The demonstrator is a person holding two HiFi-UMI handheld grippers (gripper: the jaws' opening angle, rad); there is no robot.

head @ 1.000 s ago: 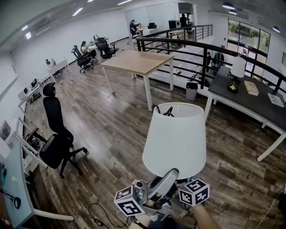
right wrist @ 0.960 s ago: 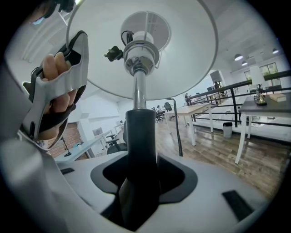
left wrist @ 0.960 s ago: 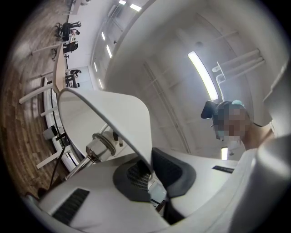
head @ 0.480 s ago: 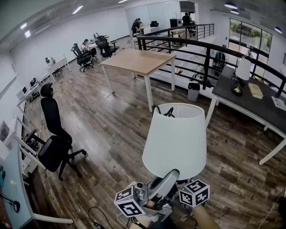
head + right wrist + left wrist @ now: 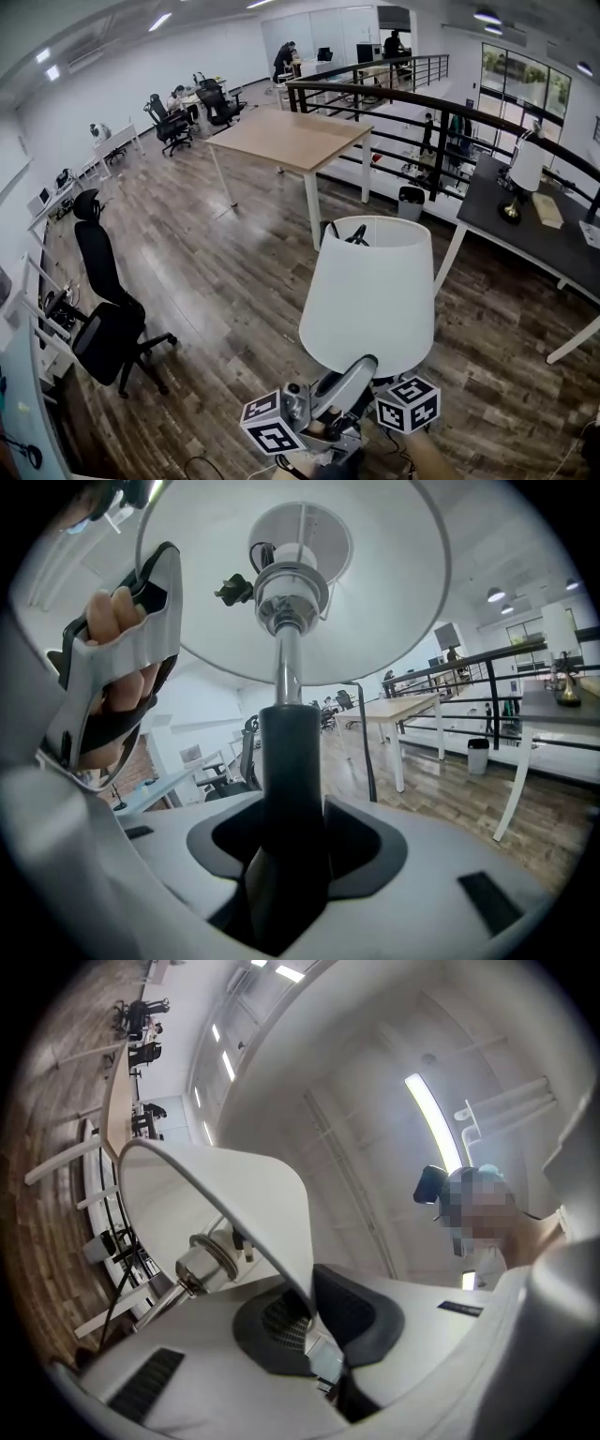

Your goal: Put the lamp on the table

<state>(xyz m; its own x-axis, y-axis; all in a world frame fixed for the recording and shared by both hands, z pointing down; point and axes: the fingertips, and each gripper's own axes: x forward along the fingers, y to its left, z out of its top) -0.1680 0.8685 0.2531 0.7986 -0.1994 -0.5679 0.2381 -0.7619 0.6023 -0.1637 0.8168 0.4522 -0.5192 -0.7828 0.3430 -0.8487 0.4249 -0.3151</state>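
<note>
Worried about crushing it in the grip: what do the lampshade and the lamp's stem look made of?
Lampshade: matte white, thin-walled, probably fabric or stiff paper; no gloss anywhere. Stem: polished metal by its bright reflections, with a matte black sleeve lower down, perhaps plastic or rubber.

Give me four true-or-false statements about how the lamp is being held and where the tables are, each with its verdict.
1. The right gripper is shut on the lamp at its dark stem. True.
2. The left gripper is open and holds nothing. False: its jaws pinch the rim of the lampshade.
3. The lamp stands on the wooden table. False: it is held above the floor, with that table further ahead.
4. A second lamp stands on the dark table at the right. True.
</note>
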